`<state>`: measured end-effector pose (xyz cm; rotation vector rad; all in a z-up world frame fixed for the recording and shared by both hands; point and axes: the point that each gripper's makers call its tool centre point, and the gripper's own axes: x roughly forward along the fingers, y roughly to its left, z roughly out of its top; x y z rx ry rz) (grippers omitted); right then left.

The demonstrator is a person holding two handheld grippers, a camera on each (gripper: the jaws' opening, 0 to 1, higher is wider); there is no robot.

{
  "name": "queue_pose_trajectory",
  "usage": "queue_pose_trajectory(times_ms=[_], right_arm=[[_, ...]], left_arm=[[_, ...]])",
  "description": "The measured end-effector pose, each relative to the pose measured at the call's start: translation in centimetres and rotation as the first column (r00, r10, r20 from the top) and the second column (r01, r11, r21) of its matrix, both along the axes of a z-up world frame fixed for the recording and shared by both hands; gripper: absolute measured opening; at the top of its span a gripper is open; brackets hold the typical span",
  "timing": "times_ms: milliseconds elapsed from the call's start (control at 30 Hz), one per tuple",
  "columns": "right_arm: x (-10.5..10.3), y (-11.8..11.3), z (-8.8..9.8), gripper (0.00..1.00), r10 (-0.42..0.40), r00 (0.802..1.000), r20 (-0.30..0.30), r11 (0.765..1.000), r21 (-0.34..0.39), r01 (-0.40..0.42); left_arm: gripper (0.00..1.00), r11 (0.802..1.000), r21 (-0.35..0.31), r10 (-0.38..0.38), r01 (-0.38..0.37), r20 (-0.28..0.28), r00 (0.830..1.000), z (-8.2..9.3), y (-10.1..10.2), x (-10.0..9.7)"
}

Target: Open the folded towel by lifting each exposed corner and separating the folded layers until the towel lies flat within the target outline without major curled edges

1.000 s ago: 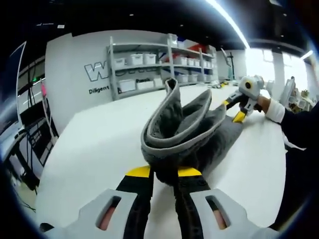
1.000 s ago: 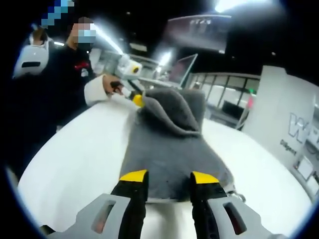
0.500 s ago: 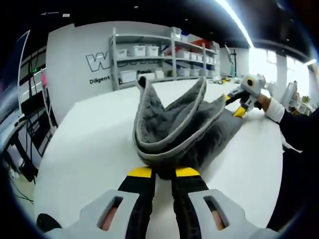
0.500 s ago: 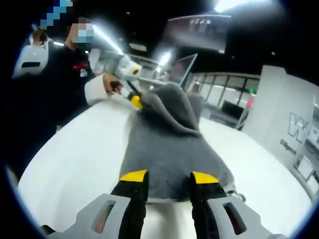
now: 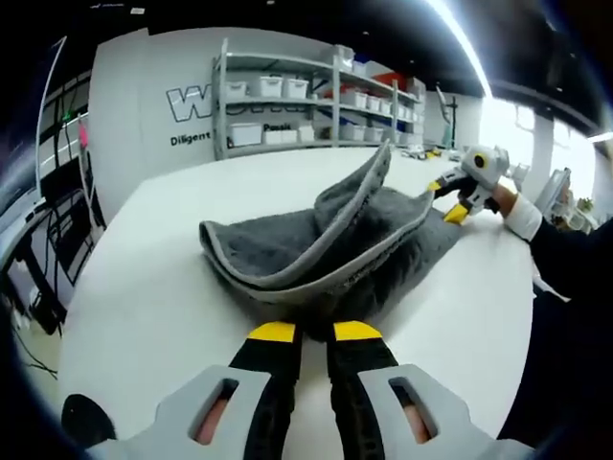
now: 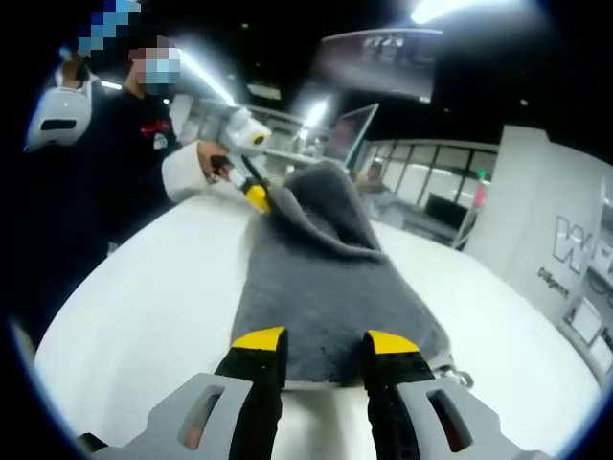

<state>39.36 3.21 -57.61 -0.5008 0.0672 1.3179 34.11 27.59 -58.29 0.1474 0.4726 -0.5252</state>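
Left fingers [image 5: 275, 333] on towel [image 5: 316, 249] corner

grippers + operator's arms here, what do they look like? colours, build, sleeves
Both grippers, left gripper and right gripper, have black jaws with yellow tips rising from light grey slotted bodies. The person wears a dark sleeve with a white cuff.

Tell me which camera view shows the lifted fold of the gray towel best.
The left gripper view: the raised fold of the towel opens toward the camera, just beyond the left gripper, showing its layers and pale edging. The right gripper view shows mostly the flat part, with the fold small at the far end.
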Motion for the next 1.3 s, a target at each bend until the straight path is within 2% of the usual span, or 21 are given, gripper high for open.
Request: queue_pose_trajectory(times_ms=[100,200,267,433,600,667,700,767,833,967,1100,1167,1300], right_arm=[[0.0,0.0,0.0,0.30,0.000,1.000,-0.003,1.000,0.002,0.000],[0.0,0.0,0.0,0.30,-0.001,1.000,-0.005,1.000,0.003,0.001],[0.0,0.0,0.0,0.30,-0.001,1.000,-0.003,1.000,0.002,0.001],[-0.1,0.0,0.1,0.29,0.004,1.000,-0.001,1.000,0.003,-0.004],[-0.1,0.0,0.1,0.28,0.010,1.000,-0.009,1.000,0.008,-0.009],[-0.1,0.0,0.2,0.28,0.008,1.000,-0.015,1.000,0.013,-0.008],[-0.1,0.0,0.4,0.28,0.010,1.000,-0.026,1.000,0.023,-0.010],[-0.2,0.1,0.8,0.30,0.006,0.996,-0.084,0.998,0.070,0.000],[0.1,0.0,1.0,0.31,0.000,0.996,-0.092,0.997,0.077,0.007],[0.5,-0.2,0.8,0.34,-0.024,0.995,-0.099,0.997,0.071,0.032],[1.2,-0.4,1.1,0.36,-0.068,0.992,-0.109,0.993,0.090,0.078],[1.8,-0.6,1.5,0.37,-0.097,0.989,-0.110,0.988,0.113,0.109],[3.3,-1.5,1.9,0.40,-0.175,0.965,-0.193,0.966,0.154,0.206]], left_arm=[[0.15,1.000,0.024,-0.005,0.005,-0.002,1.000,-0.1,-0.1,-0.1],[0.24,0.998,0.068,-0.001,0.000,0.022,1.000,-0.3,0.2,0.0],[0.27,0.997,0.082,0.003,-0.005,0.022,1.000,-0.4,-0.2,-0.3],[0.37,0.997,0.059,0.045,-0.048,0.058,0.997,0.7,1.1,0.3],[0.53,0.991,0.127,0.020,-0.041,0.164,0.986,2.0,0.0,0.6],[0.54,0.987,0.156,-0.015,-0.022,0.232,0.973,3.1,-0.4,1.1],[0.54,0.987,0.163,-0.036,-0.010,0.276,0.961,3.8,-0.6,1.4],[0.54,0.989,0.147,-0.052,0.002,0.337,0.940,4.9,-1.3,1.9],[0.54,0.990,0.139,-0.078,0.030,0.355,0.932,5.4,-1.8,2.4],[0.52,0.988,0.144,-0.107,0.059,0.349,0.931,5.0,-2.8,2.9],[0.48,0.982,0.178,-0.120,0.062,0.339,0.933,4.3,-2.7,3.3],[0.46,0.983,0.172,-0.114,0.058,0.339,0.934,4.5,-2.4,3.3],[0.38,0.986,0.156,-0.106,0.053,0.352,0.930,4.7,-2.1,3.5]])
